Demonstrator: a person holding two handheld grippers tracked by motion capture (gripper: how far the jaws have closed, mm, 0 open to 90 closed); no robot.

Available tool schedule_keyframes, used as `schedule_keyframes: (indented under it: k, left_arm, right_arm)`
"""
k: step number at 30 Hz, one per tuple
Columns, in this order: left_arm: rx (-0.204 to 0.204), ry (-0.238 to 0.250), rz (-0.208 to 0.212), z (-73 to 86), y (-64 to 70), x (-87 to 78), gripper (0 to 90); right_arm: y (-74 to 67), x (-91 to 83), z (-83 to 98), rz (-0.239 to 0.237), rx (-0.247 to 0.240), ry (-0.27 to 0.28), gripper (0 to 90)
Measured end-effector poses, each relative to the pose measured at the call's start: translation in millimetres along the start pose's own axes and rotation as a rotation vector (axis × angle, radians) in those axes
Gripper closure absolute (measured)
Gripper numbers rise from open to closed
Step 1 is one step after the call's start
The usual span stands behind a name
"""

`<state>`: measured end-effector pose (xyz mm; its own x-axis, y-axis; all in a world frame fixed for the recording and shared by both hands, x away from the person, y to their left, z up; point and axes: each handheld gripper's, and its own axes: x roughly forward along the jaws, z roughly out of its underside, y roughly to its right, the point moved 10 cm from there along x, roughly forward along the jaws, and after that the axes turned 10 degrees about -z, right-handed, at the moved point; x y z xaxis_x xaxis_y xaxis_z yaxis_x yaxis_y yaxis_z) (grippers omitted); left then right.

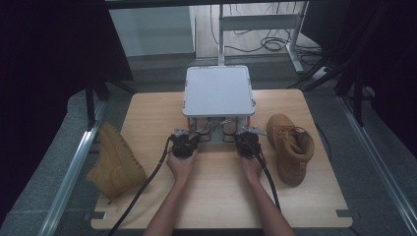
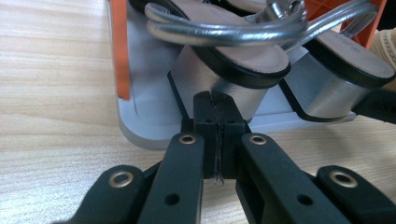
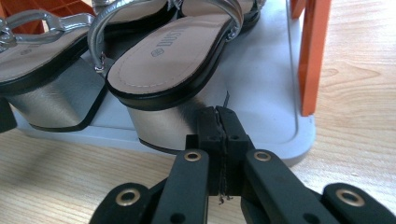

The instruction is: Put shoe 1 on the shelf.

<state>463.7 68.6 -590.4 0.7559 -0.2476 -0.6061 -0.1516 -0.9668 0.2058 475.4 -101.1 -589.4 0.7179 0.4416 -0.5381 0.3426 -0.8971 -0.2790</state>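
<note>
Both the left gripper (image 2: 215,105) and the right gripper (image 3: 217,116) have their jaws pressed together on nothing, each tip right up against the silver block heel of a sandal. The left sandal (image 2: 224,56) and the right sandal (image 3: 168,60) stand side by side on the lower shelf (image 3: 275,93) of a small grey rack (image 1: 218,91) with orange posts. Judging by this, the sandals look stowed, while the two tan boots (image 1: 290,147) flanking the rack on the wooden table (image 1: 216,196) remain to be handled.
</note>
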Motion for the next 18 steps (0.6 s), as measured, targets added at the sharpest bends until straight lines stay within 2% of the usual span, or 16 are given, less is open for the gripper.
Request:
schedule_keyframes:
  k: [17, 18]
  left_arm:
    - [-0.023, -0.003, 0.013, -0.6, 3.9, 1.5, 89.6]
    - [-0.012, -0.004, 0.011, -0.3, 5.3, 1.8, 89.6]
  right_arm:
    - [-9.5, 9.1, 2.5, -0.031, 0.008, 0.003, 89.5]
    - [-9.8, 9.5, 2.5, -0.032, 0.008, 0.003, 89.5]
